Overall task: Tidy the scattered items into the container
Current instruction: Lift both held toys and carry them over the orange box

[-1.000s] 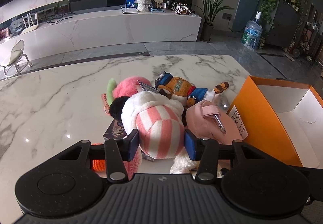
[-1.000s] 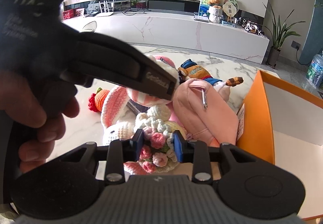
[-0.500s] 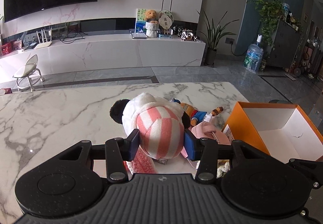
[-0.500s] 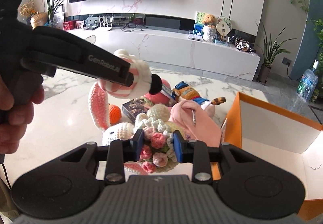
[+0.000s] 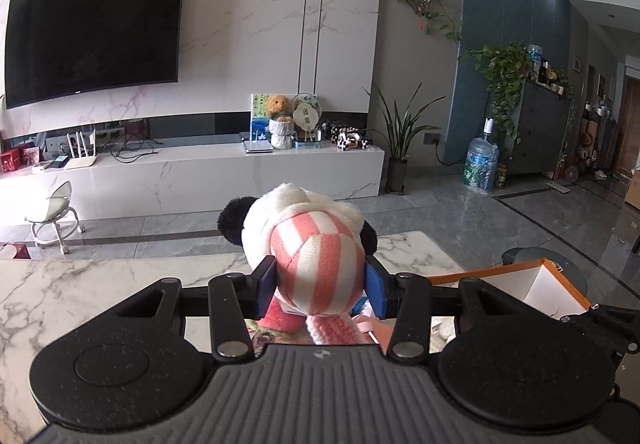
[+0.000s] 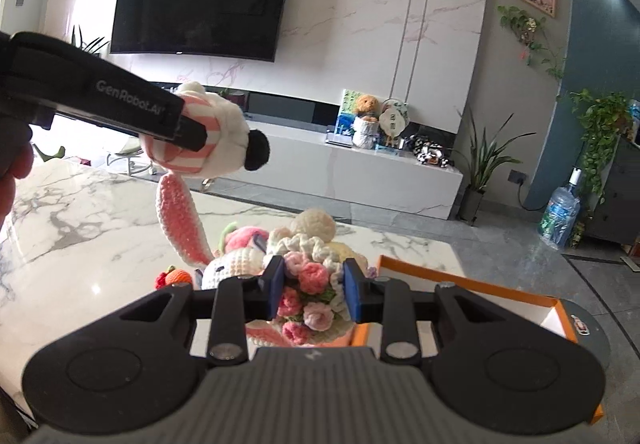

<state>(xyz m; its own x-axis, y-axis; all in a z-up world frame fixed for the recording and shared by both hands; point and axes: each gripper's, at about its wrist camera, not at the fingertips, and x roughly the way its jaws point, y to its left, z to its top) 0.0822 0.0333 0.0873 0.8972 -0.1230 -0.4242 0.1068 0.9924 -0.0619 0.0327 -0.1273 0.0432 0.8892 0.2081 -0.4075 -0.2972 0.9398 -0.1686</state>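
Observation:
My left gripper (image 5: pixel 320 286) is shut on a pink-and-white striped plush panda (image 5: pixel 316 264) and holds it high above the marble table (image 5: pixel 100 292); it also shows in the right wrist view (image 6: pixel 204 140). My right gripper (image 6: pixel 314 290) is shut on a crocheted flower bouquet (image 6: pixel 310 284), lifted above the table. A white crocheted bunny (image 6: pixel 232 264) with a long pink ear (image 6: pixel 180 216) hangs by the bouquet. The orange box (image 6: pixel 472 288) with a white inside lies to the right; it also shows in the left wrist view (image 5: pixel 536 284).
More toys lie on the table below: a pink plush (image 6: pixel 244 236) and a crocheted carrot (image 6: pixel 178 276). A pink item (image 5: pixel 372 332) shows under my left gripper. A long TV bench (image 5: pixel 200 180) stands beyond the table.
Both grippers have risen from the toy pile. The panda went up well above the table and the bouquet with the bunny came up too. Both views tilted up toward the wall.

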